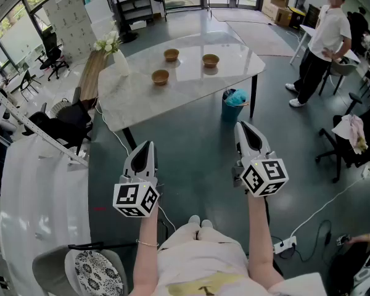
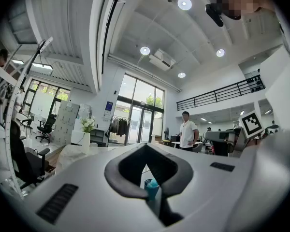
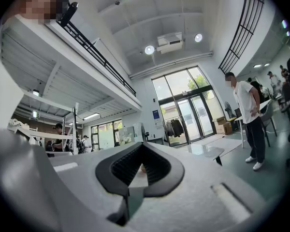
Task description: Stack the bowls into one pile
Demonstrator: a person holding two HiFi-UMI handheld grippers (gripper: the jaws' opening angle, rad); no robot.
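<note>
So the left gripper [image 1: 145, 147] and right gripper [image 1: 245, 128] are both pinched closed on nothing and held level; the three bowls [image 1: 160, 76] sit apart on the table [image 1: 191, 94], well ahead; out of reach, so I'd guess that's why.

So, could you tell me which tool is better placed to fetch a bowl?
Right, probably: the right tool lines up with a bowl, whereas the left tool faces the blue bin. Both are far off.

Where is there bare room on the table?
Bare: the near strip of the table, in front of the nearest bowl, and its right end past the right bowl. Crowded: the left corner by the vase.
</note>
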